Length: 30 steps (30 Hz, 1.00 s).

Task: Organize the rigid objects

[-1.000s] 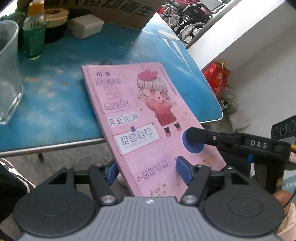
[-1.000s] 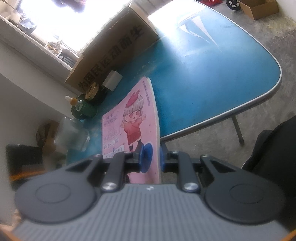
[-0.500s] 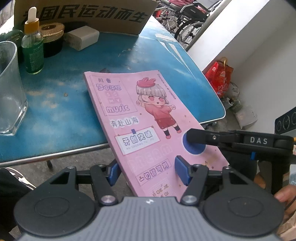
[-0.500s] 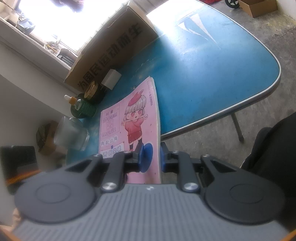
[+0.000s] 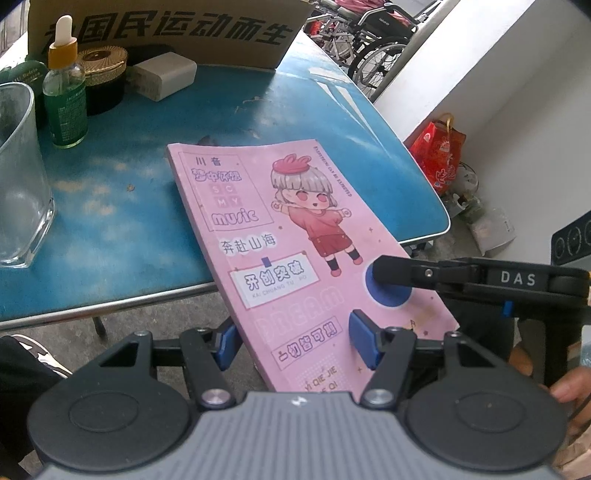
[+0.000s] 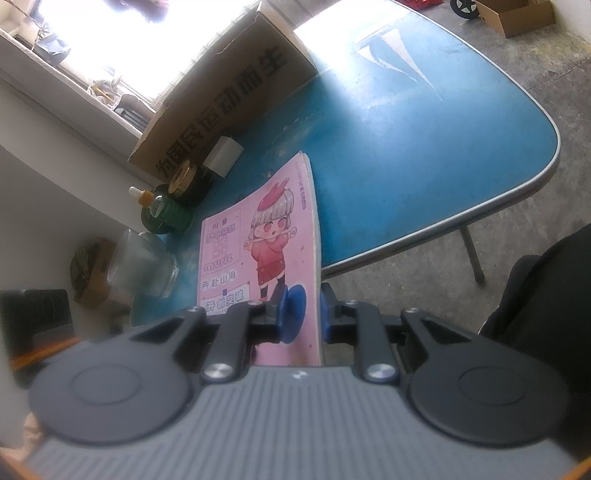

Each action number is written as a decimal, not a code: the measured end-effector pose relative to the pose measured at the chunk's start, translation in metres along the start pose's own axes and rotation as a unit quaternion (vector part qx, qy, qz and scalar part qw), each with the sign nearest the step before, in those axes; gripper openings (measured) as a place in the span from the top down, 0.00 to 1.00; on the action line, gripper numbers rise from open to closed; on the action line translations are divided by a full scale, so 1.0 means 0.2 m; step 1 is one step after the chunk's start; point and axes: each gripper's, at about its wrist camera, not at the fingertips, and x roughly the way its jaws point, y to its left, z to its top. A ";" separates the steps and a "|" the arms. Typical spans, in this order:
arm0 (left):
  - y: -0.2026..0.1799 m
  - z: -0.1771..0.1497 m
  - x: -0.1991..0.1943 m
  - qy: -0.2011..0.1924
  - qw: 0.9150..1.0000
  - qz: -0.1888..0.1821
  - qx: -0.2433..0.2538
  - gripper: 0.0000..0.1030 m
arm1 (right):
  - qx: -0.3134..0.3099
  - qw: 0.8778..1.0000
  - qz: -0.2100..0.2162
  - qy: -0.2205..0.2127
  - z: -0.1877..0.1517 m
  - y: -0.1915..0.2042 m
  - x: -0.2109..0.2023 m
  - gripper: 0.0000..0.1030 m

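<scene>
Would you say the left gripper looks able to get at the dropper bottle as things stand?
Probably not directly: the left gripper straddles the pink notebook, open, so it must back off first. Beyond that, the bottle stands exposed on the table, with a glass nearby.

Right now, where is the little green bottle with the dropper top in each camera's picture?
Left wrist view: the green dropper bottle stands upper left on the blue table, right of the clear glass container.
Right wrist view: the same bottle is left of middle, just beyond the glass container.
Shared landmark: the pink notebook, with the cardboard box behind.
</scene>
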 end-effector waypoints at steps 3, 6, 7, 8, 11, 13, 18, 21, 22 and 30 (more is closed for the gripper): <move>0.00 0.00 0.00 0.000 1.000 0.000 0.000 0.40 | 0.001 1.000 0.000 0.001 0.00 0.00 0.00 0.82; 0.00 0.00 0.00 0.001 1.000 0.001 0.000 0.40 | 0.000 1.000 0.000 0.001 0.00 0.00 0.00 0.82; 0.00 0.00 0.00 0.001 1.000 0.002 0.001 0.40 | 0.000 1.000 0.000 0.001 0.00 0.00 0.00 0.82; 0.00 0.00 0.00 0.001 1.000 0.003 0.002 0.40 | 0.000 1.000 -0.001 0.002 0.00 0.00 0.00 0.82; -0.01 0.00 0.00 0.002 1.000 0.006 0.004 0.40 | -0.004 1.000 -0.004 0.003 0.00 0.00 0.01 0.82; -0.01 0.00 0.00 0.001 1.000 0.007 0.005 0.40 | -0.007 1.000 -0.005 0.003 0.00 0.01 0.00 0.82; -0.01 0.00 -0.01 -0.001 1.000 0.010 0.008 0.40 | -0.012 1.000 -0.005 0.004 0.00 0.01 0.00 0.82; -0.02 -0.01 -0.01 -0.001 1.000 0.010 0.007 0.40 | -0.011 1.000 -0.005 0.004 0.00 0.01 0.00 0.82; -0.02 -0.01 -0.01 -0.001 1.000 0.010 0.007 0.40 | -0.011 1.000 -0.005 0.004 0.00 0.01 0.00 0.82; -0.02 -0.01 -0.02 -0.004 1.000 0.010 0.009 0.40 | -0.012 1.000 -0.004 0.004 0.00 0.02 0.00 0.82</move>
